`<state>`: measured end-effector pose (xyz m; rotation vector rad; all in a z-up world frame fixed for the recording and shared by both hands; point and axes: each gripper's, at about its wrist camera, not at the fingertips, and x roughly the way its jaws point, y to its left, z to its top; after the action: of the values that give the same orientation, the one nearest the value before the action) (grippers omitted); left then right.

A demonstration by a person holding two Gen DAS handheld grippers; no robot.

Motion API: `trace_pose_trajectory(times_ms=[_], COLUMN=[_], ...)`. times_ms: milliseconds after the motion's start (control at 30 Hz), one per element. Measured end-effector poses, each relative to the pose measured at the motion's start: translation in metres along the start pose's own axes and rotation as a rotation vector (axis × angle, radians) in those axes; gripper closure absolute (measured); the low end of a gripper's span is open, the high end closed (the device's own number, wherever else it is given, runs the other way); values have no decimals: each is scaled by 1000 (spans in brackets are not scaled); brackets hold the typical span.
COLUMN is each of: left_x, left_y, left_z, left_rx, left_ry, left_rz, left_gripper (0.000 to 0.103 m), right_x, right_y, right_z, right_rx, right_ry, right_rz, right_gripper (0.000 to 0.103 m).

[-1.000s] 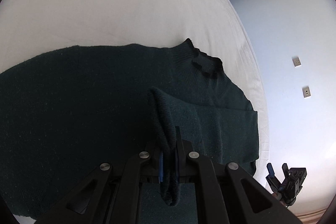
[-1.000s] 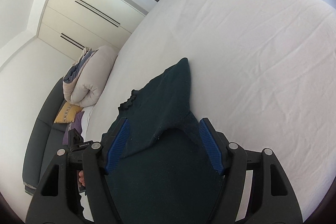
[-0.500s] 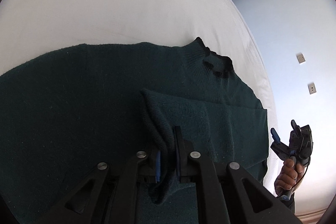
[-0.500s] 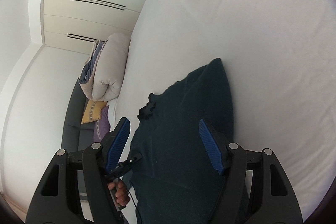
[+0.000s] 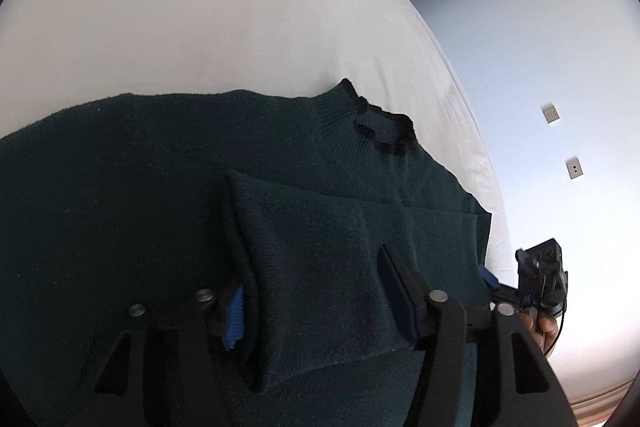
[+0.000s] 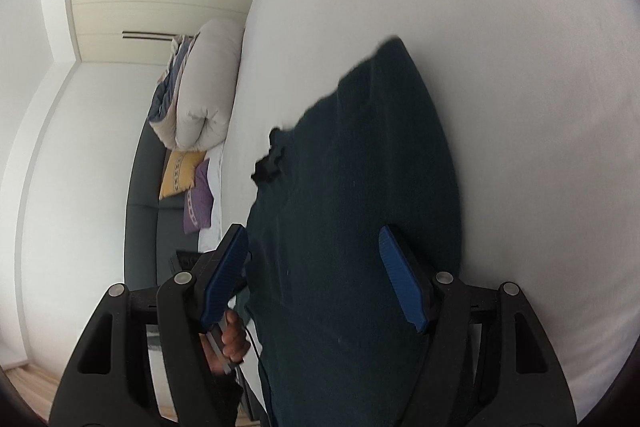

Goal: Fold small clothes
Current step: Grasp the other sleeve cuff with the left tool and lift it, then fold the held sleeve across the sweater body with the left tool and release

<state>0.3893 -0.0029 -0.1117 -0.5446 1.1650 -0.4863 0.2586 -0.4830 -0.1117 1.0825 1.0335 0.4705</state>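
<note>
a dark green knitted sweater with a black-edged ribbed collar [image 5: 384,135] lies spread on a white sheeted bed [image 5: 200,7], one sleeve [image 5: 312,259] folded across its body. the left gripper [image 5: 316,291], low over the sweater, is opening its jaws, with the sleeve's cuff end lying between the blue pads and no longer pressed. the right gripper [image 6: 316,279] hovers at the sweater's edge with jaws apart and holding nothing, near a grey sofa with a rolled beige duvet [image 6: 204,87].
</note>
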Motion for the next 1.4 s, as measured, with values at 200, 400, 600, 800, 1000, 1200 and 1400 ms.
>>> trace_pose_trajectory(times_ms=[200,400,600,800,1000,1200,1400], left_x=[-37,-120,-222,-266,-272,-278,-276], left_y=[11,57,147,242,279,311,323], left_z=[-18,-73,-159,-213,-216,-214,-189], left_rx=[-27,-108,-382,-745,-957,-1178,-1172], left_ry=[-61,-179,-408,-603,-759,-908,-873], left_rz=[46,79,12,-192,-279,-319,-295], left_gripper=[16,16,7,8,9,8,58], right_x=[-20,-43,-58,-38,-13,-8,-6], right_y=[-8,6,58,116,169,205,210], right_z=[-44,-101,-181,-239,-277,-299,-309], right_rx=[10,14,-106,-188,-247,-285,-292], right_ry=[0,-50,-95,-65,-34,-26,-21], right_rz=[40,38,70,55,49,75,57], right_gripper=[36,34,34,33,33,33,33])
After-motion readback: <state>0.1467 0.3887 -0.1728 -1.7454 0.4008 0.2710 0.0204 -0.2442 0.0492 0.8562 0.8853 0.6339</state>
